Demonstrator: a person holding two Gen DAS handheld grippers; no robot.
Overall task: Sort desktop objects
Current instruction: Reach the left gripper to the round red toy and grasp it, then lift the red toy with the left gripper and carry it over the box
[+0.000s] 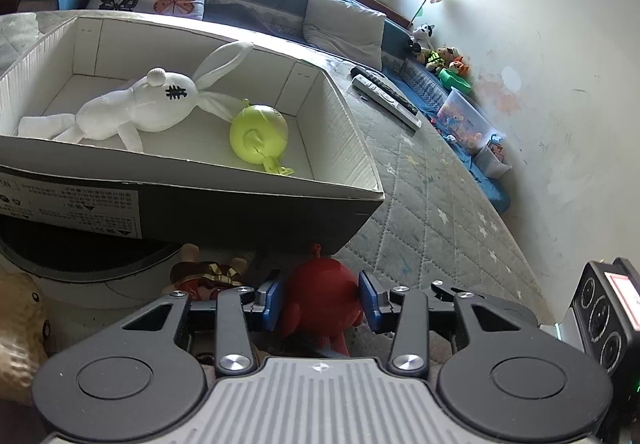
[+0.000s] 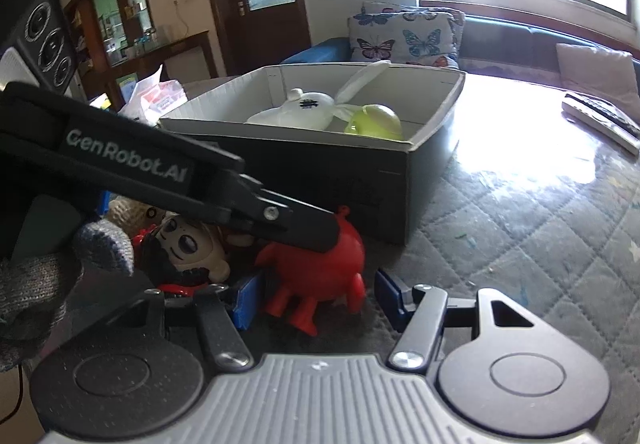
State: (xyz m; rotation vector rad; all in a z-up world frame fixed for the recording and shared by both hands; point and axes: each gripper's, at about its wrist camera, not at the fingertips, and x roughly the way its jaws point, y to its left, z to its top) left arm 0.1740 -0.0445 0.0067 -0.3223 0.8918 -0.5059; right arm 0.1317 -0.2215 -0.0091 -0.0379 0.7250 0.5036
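At far left in the left wrist view, a knitted beige toy (image 1: 18, 324) is cut off by the frame edge. Beside it, a doll (image 1: 208, 274) with dark hair lies half hidden under the cardboard box (image 1: 200, 204). The box has white ribbed inner walls and holds a soft white plush rabbit (image 1: 132, 108) and a smooth, round lime-green toy (image 1: 259, 134). The glossy red pig toy (image 1: 320, 296) sits on the quilted worktop (image 1: 440, 224) in front of the box, between the blue pads of the left hand-held gripper (image 1: 320, 300), which stands released with small gaps either side. The right hand-held gripper (image 2: 316, 296) is also unclenched around the pig; its left pad looks near touching, its right pad apart. Two remote controls (image 1: 386, 94) lie further right.
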